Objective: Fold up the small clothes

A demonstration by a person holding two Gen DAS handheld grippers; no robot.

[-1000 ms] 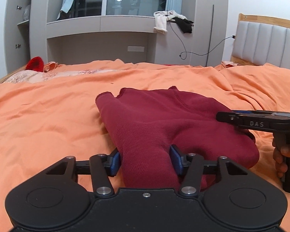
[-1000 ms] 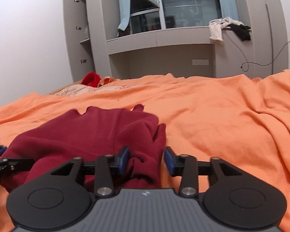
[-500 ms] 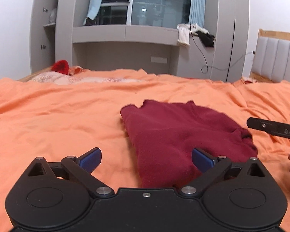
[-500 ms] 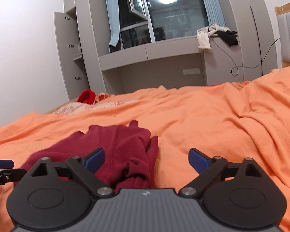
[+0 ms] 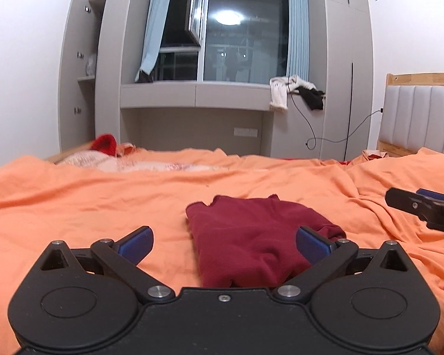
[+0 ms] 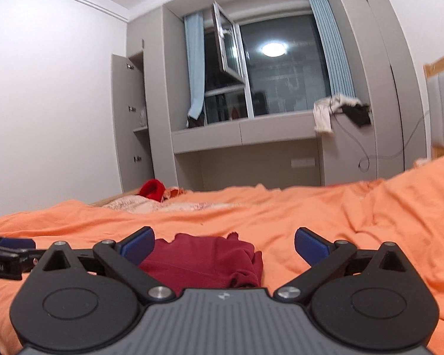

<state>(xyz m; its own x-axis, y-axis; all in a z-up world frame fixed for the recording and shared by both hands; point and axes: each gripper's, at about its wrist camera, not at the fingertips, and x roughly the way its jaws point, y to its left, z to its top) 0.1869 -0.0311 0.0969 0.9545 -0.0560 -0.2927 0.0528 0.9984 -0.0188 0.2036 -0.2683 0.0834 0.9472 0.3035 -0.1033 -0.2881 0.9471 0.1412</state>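
A dark red knit garment (image 5: 251, 236) lies folded on the orange bedspread (image 5: 74, 207); it also shows in the right wrist view (image 6: 204, 260). My left gripper (image 5: 225, 244) is open and empty, raised just in front of the garment's near edge. My right gripper (image 6: 225, 245) is open and empty, raised behind the garment's right side. The right gripper's finger shows at the right edge of the left wrist view (image 5: 423, 207). The left gripper's finger shows at the left edge of the right wrist view (image 6: 6, 254).
A pale patterned cloth (image 5: 139, 164) and a bright red item (image 5: 105, 145) lie at the bed's far left. A padded headboard (image 5: 420, 118) stands at the right. Grey cabinets, a window ledge with draped clothes (image 5: 293, 91) and a hanging cable stand behind the bed.
Both grippers opened, let go of the red garment and drew back and up. The garment now lies flat on the bed.
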